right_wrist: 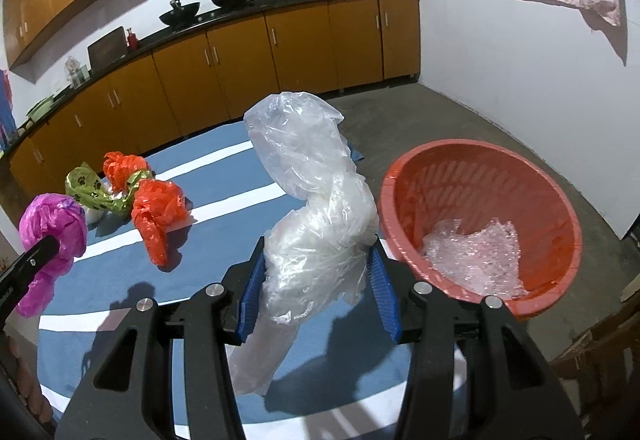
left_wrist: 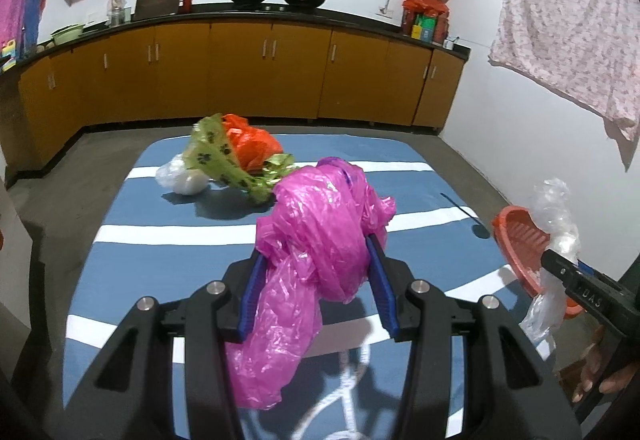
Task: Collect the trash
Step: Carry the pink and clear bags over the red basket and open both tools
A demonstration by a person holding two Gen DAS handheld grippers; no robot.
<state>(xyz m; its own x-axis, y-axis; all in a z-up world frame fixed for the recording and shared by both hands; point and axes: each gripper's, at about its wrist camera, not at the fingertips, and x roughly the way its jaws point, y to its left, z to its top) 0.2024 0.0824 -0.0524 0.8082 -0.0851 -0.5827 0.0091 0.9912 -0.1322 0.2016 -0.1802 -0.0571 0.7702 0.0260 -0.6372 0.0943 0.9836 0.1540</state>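
The pink bag (left_wrist: 316, 236) covers the near mat (left_wrist: 168, 260), the basket (left_wrist: 516, 252) is half hidden behind the clear bag (left_wrist: 556, 224), and the white bundle (left_wrist: 182, 177) sits partly masked by the green bag (left_wrist: 218, 159).

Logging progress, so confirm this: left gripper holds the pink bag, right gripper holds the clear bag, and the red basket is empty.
One part is wrong: the red basket is not empty. The right wrist view shows crumpled clear plastic in it. The left gripper does hold the pink bag, and the right gripper the clear bag.
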